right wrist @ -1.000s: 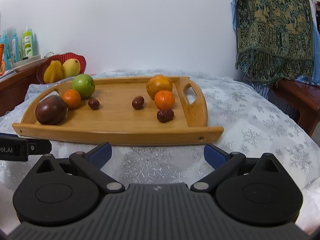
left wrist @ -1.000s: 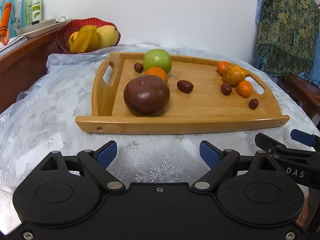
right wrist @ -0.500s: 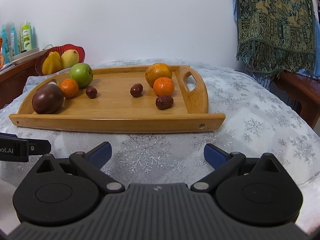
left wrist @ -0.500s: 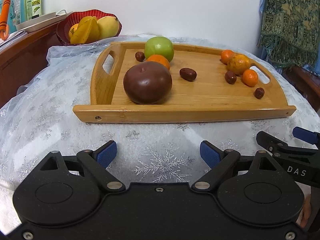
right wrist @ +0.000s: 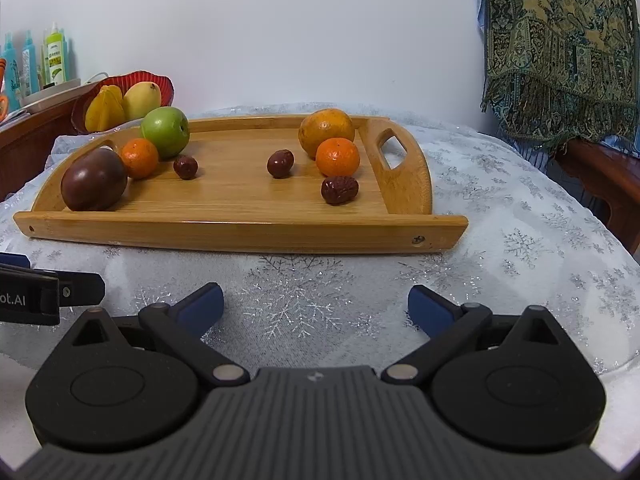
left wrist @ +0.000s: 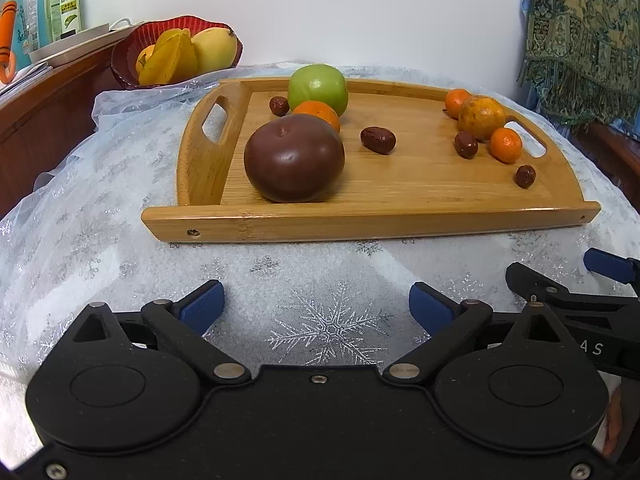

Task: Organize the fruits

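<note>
Wooden tray [left wrist: 400,224] of fruit lies on the bench ahead of both grippers, left gripper [left wrist: 316,306] and right gripper [right wrist: 315,304], jaws apart, empty; brown fruit [left wrist: 294,159] nearest the left one

Small orange [left wrist: 456,101] half hidden behind large orange [left wrist: 481,117].

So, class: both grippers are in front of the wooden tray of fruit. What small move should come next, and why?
Probably ease the left gripper forward toward the big dark purple-brown round fruit. Both the left and the right gripper are open and empty, short of the wooden tray, and that fruit lies nearest the left one.
</note>
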`<state>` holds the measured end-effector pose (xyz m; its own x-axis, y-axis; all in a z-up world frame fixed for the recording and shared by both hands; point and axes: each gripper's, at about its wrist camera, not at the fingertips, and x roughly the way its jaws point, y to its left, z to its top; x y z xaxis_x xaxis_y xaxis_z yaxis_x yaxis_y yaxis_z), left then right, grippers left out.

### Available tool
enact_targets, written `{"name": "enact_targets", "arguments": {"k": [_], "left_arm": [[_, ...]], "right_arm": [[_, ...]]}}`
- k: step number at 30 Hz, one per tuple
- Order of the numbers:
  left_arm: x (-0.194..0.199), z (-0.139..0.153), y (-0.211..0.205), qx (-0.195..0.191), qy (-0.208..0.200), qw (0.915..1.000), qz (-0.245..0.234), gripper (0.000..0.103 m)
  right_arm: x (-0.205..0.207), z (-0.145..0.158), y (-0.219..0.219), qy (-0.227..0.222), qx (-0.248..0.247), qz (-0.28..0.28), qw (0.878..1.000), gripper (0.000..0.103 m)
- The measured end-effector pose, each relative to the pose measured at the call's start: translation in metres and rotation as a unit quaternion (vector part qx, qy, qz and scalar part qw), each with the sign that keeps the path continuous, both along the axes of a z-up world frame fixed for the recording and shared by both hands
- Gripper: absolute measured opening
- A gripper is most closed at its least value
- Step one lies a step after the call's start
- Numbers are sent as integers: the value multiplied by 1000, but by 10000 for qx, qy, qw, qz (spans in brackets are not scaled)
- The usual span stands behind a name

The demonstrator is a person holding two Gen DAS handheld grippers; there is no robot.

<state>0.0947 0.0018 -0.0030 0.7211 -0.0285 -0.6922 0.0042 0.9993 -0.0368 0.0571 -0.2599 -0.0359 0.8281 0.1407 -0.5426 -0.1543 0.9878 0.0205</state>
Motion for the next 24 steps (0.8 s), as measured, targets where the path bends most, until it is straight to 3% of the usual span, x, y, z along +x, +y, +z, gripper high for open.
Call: {"name": "enact_targets", "arguments": {"k": [7,24], "left_arm": [[3,-3,1,221,17,9994,259,102],[8,-6,2,194,35,9992,345,103]], "right_arm": [[2,-1,3,11,-49,32,10000,103],[2,-2,5,4,-99,41,9999,103]]}}
